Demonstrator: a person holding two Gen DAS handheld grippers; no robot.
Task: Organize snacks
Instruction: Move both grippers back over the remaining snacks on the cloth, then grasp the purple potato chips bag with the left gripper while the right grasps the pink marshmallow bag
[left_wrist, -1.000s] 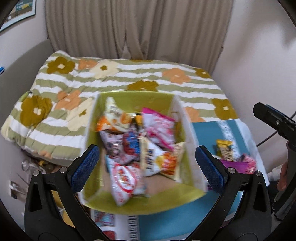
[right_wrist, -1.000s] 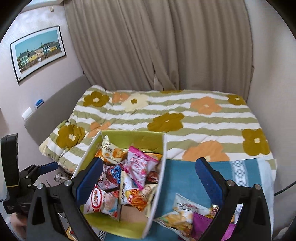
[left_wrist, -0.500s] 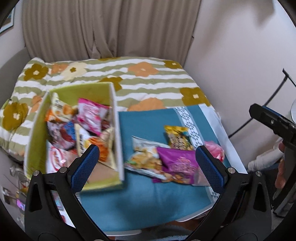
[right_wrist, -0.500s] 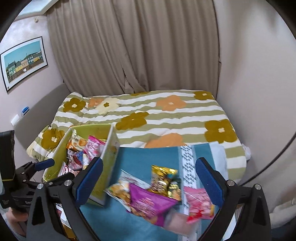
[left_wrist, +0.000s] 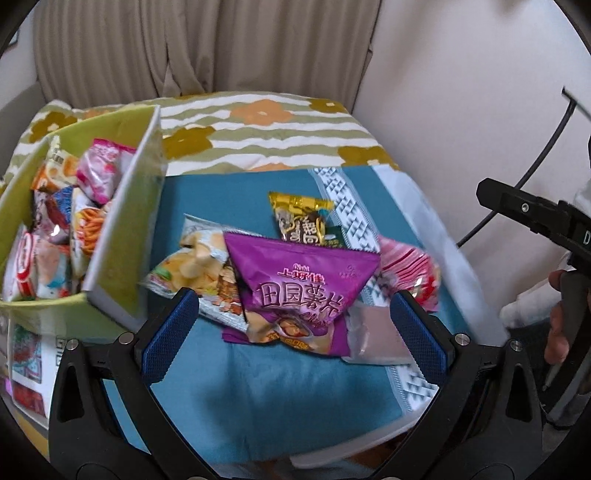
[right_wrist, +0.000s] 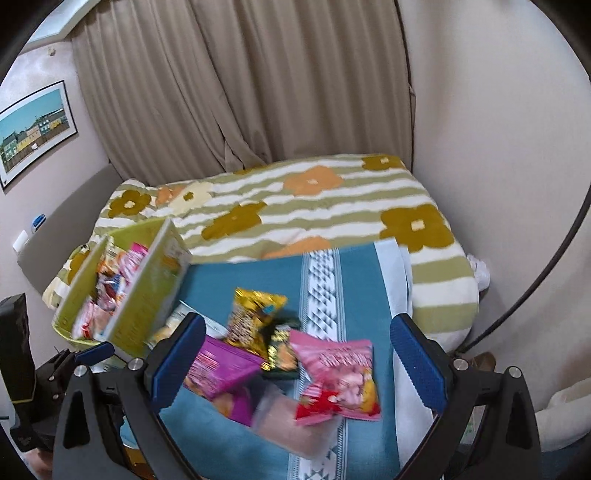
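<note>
A green box (left_wrist: 122, 229) (right_wrist: 147, 295) full of snack packets stands at the left of a teal cloth (left_wrist: 280, 398) (right_wrist: 362, 280). Loose packets lie to its right: a purple chip bag (left_wrist: 303, 280) (right_wrist: 218, 365), a pale chip bag (left_wrist: 188, 262), a gold packet (left_wrist: 301, 221) (right_wrist: 253, 314), a dark green packet (right_wrist: 282, 350) and a pink packet (left_wrist: 406, 262) (right_wrist: 340, 376). My left gripper (left_wrist: 293, 334) hangs open just above the purple bag. My right gripper (right_wrist: 297, 362) is open over the pink and gold packets. Both hold nothing.
Behind the cloth lies a bed with a striped, flowered quilt (left_wrist: 266, 125) (right_wrist: 314, 206), curtains (right_wrist: 240, 92) beyond it. A wall and a black cable (left_wrist: 546, 125) stand at the right. The other gripper and a hand (left_wrist: 557, 321) show at the right edge.
Both grippers have swung right, away from the green box, and come lower over the loose packets, which now look larger. Both stay open.
</note>
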